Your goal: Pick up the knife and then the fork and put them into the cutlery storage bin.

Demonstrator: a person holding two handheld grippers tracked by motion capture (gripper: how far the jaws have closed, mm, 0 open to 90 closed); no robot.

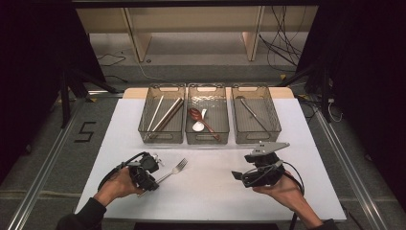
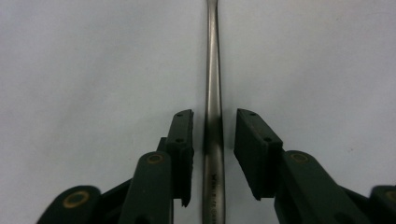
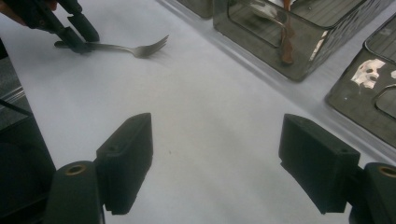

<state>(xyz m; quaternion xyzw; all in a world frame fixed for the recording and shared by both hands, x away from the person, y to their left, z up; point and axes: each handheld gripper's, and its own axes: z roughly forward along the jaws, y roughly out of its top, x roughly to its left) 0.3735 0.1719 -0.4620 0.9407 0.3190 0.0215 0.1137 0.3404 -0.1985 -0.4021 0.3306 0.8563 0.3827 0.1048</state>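
A white worktop (image 1: 215, 191) fills the middle of the high view, and along its upper edge stand three clear, smoke-tinted plastic bins side by side. The left bin (image 1: 162, 136) holds long pale and brown chopsticks (image 1: 165, 115), the middle bin (image 1: 207, 138) a dark red-brown spoon (image 1: 203, 122) and a white spoon (image 1: 199, 125), the right bin (image 1: 257, 135) a slim metal utensil (image 1: 253, 115).

At the lower right of that view the right gripper (image 1: 238, 175), black with a grey three-cornered plate on top, sits in the person's hand above bare worktop. In the right gripper view its jaws stand wide apart with nothing between them.

At the lower left, the left gripper (image 1: 153, 183) is down over the handle end of a silver metal fork (image 1: 173, 171), which lies flat on the worktop with its tines toward the upper right. In the left gripper view the jaws are narrowed around the fork's handle (image 2: 213, 140), one pad on either side; a thin gap shows on each side, so the pads do not press on it.
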